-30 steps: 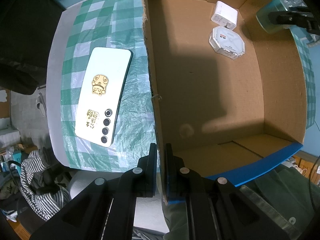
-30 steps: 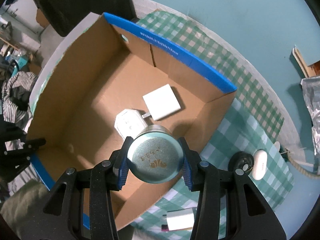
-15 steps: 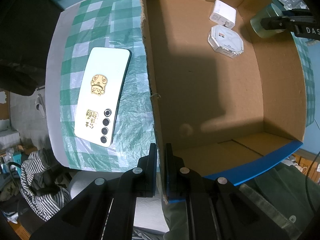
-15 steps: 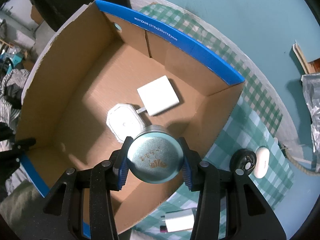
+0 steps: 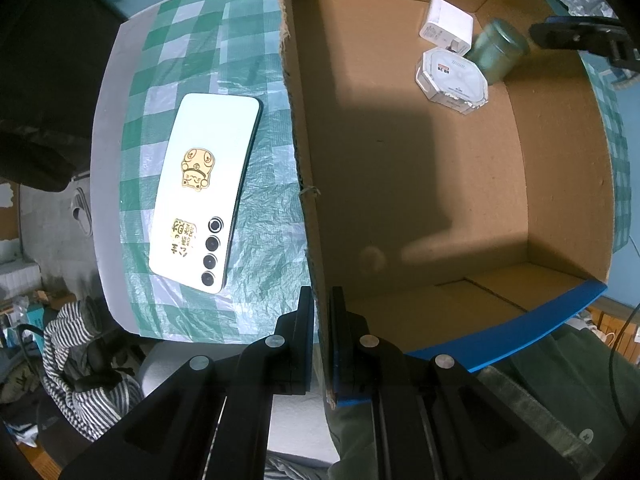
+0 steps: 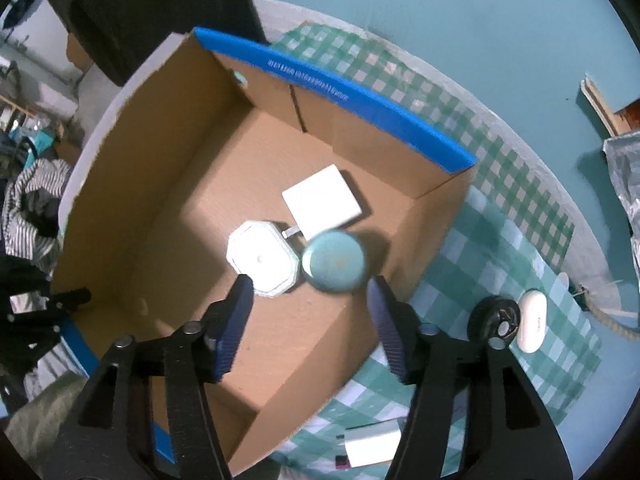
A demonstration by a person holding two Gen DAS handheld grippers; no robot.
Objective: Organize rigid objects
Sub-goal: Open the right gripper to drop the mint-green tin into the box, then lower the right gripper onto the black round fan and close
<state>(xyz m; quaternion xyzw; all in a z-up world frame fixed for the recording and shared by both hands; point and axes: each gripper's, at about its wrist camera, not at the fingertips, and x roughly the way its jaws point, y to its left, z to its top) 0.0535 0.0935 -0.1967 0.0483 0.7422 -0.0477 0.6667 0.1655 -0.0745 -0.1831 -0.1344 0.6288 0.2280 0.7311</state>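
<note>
Since a second ago your right tongs [image 6: 310,292] have let go of the green tin [image 6: 333,261]: their blue-padded fingers [image 6: 236,320] now stand wide apart above it, and the tin is down inside the cardboard box [image 6: 160,184], blurred in both views. It sits on the box floor, touching or just beside the white octagonal case [image 6: 262,262], and close to the white charger [image 6: 322,202], near the box's right wall. From the left wrist view the same tin [image 5: 496,54] shows to the right of the octagonal case [image 5: 452,80] and the charger [image 5: 446,26], with the tips of your right tongs [image 5: 580,36] hanging just beyond it.

Your left tongs [image 5: 320,312] are pinched together on the near edge of the box wall [image 5: 300,140], one finger on either side of the cardboard.

Outside the box, to its left, a white phone [image 5: 204,192] lies face down on the green checked cloth [image 5: 192,60] that covers the counter. On the other side of the box a black wheel [image 6: 494,322], a white earbud case [image 6: 532,326] touching it, and a second white plug [image 6: 372,446] lie on the cloth.
</note>
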